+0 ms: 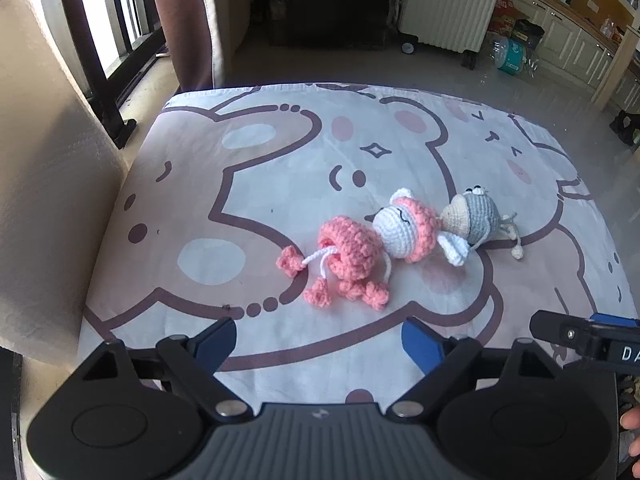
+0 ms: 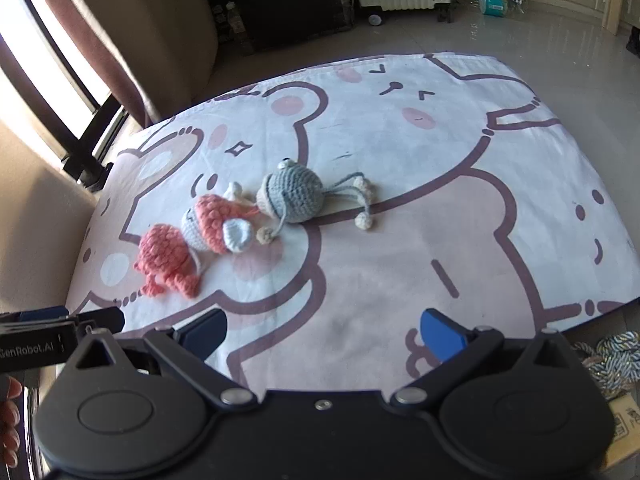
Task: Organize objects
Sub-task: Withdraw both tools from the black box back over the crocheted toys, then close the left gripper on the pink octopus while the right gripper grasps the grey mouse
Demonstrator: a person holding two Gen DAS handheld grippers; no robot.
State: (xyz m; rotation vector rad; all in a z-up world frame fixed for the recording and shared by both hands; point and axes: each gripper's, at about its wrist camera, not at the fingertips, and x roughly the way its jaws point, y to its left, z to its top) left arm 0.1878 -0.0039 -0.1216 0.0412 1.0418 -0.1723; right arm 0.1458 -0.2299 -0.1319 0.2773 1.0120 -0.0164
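Both sets of fingers are spread wide with nothing between them. In the left wrist view the left gripper (image 1: 318, 340) sits at the bottom middle of the frame, blue pads apart over bare cloth, and the right wrist view shows the right gripper (image 2: 322, 330) the same way, gaping over a cartoon-printed sheet (image 2: 440, 240). Neither one touches any toy.

Just above the left fingers, around the middle of that frame, lies a pink crochet toy (image 1: 348, 256) with dangly pink pom-pom legs on white cords. Right of it, touching, is a pink-and-white crochet head (image 1: 404, 228) with a sleepy stitched face, and pressed against that one is a grey crochet toy (image 1: 478, 216) with googly eyes and stringy legs trailing off to the right. From the right wrist view the same three run in a diagonal line from centre-left up to the middle of the frame.

Further out: the other gripper pokes in at each view's lower edge, with fingertips of a hand (image 2: 10, 412) at the bottom left. Beyond the sheet there's a white radiator (image 1: 448, 4) at the top, a curtain (image 1: 184, 20) upper left, and some rope (image 2: 612, 356) at the lower right.
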